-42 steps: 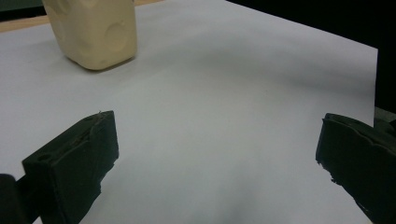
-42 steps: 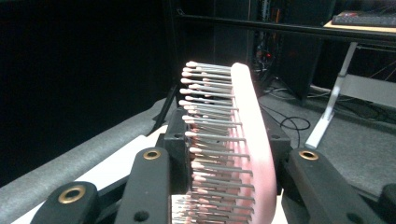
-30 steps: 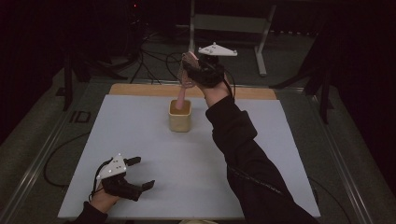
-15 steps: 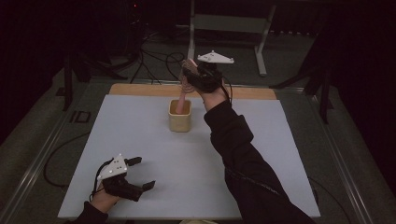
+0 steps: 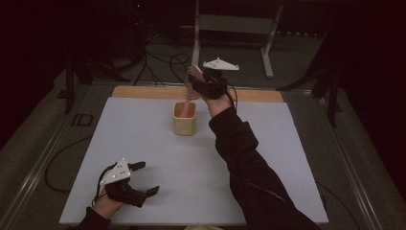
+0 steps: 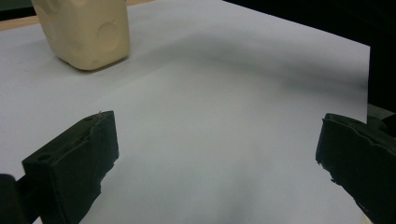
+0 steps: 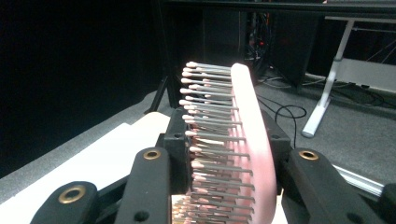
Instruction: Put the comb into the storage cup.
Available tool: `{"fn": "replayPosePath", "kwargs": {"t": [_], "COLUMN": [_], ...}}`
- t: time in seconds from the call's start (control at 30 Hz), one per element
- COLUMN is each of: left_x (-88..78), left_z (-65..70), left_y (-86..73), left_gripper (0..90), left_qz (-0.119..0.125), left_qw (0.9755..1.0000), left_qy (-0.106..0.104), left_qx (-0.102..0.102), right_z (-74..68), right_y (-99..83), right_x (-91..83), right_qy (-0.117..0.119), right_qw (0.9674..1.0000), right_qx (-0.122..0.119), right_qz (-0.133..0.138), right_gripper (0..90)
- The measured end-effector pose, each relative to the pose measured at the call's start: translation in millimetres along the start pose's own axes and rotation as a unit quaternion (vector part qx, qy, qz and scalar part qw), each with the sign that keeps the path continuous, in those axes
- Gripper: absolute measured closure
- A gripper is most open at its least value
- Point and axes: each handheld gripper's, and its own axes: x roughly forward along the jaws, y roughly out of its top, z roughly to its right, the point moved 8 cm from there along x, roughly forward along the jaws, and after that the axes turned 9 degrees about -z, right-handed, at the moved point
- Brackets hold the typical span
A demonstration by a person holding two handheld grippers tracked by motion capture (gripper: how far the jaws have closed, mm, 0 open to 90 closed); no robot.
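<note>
A pink hairbrush [image 5: 193, 80] with metal bristles stands nearly upright, its handle down inside a cream holder cup [image 5: 184, 125] at the back middle of the white mat. My right gripper [image 5: 202, 85] is shut on the brush head above the cup. In the right gripper view the brush [image 7: 250, 140] sits between the black jaws, bristles pointing left, with my right gripper [image 7: 224, 156] clamped on it. My left gripper [image 5: 148, 178] rests open near the front left of the mat. In the left gripper view its jaws [image 6: 217, 149] stand wide apart over bare mat, with the cup [image 6: 86, 35] ahead at upper left.
The white mat [image 5: 143, 143] covers the table, with a wooden strip [image 5: 143, 92] along the far edge. Behind the table are cables [image 5: 158, 60] on the grey floor and a metal stand [image 5: 230, 24]. A person's dark sleeve [image 5: 249, 172] crosses the right half.
My right hand has sunk with the hairbrush, and its handle now reaches deeper into the cup. The left gripper has stayed in place.
</note>
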Motion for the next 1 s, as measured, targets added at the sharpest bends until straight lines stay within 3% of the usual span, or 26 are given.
{"fn": "replayPosePath", "kwargs": {"t": [1.0], "left_x": [-0.2], "left_z": [1.4], "left_y": [0.0], "left_gripper": [0.1], "left_qz": [-0.001], "left_qw": [1.0000], "left_qy": [-0.003], "left_qx": [0.004], "right_z": [0.5], "right_y": [-40.2], "right_x": [26.6], "right_qy": [0.016], "right_qw": [0.9993], "right_qx": [0.016], "right_qz": [-0.031], "right_gripper": [64.7]}}
